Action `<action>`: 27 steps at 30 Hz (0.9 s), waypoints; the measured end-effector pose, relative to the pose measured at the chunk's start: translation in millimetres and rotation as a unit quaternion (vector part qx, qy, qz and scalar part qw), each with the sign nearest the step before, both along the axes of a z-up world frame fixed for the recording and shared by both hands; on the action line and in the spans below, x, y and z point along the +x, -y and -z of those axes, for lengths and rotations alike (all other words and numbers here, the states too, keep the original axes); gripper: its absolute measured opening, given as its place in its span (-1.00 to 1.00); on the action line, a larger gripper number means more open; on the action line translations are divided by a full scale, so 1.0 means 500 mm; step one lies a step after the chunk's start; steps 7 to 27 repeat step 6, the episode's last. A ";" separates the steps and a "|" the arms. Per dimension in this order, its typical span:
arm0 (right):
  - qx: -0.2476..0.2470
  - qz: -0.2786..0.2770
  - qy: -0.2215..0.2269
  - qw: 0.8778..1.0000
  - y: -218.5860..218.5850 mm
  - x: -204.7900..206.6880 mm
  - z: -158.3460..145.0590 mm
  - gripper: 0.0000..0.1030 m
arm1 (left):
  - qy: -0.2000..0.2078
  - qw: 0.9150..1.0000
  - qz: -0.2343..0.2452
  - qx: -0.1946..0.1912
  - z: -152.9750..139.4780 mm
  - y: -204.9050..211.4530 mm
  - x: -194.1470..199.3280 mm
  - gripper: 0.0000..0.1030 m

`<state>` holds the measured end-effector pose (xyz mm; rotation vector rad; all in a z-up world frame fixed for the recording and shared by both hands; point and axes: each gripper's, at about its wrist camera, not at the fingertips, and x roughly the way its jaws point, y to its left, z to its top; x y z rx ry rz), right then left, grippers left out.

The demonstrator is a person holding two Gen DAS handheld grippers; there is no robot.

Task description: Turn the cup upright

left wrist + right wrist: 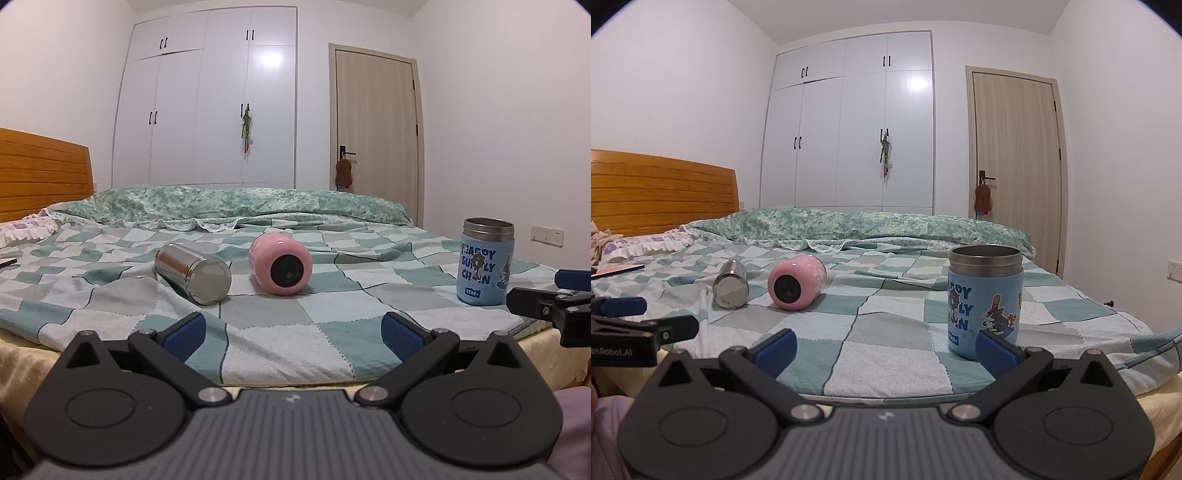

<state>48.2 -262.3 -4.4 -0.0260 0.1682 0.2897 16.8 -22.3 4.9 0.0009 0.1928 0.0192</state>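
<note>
Blue ribbed pads line both tools' jaws, and both sets are spread wide with nothing between them: the left gripper [291,332] and right gripper [884,345] hover at the near edge of the bed, apparently lined up for an approach. Just past the right gripper's right pad stands the blue cup [984,301], upright, steel rim showing, cartoon print on a smooth sleeve; likely needs no work. Further in, on the checked quilt [280,343], two cups lie on their sides, close but not touching: the pink cup [280,264], glossy and rounded, dark end facing the cameras, and the steel cup [192,273], mirror-bright cylinder, closed base toward us. Soft waffle-weave cloth probably keeps them from rolling. Left tool seems best placed for either. Beyond: green floral duvet [229,203], wooden headboard [44,173], white wardrobe [207,99].
</note>
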 end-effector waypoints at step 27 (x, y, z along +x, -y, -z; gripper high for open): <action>0.000 0.000 0.000 1.000 0.000 -0.001 0.000 1.00 | 0.000 1.000 0.000 0.000 0.000 0.001 0.001 1.00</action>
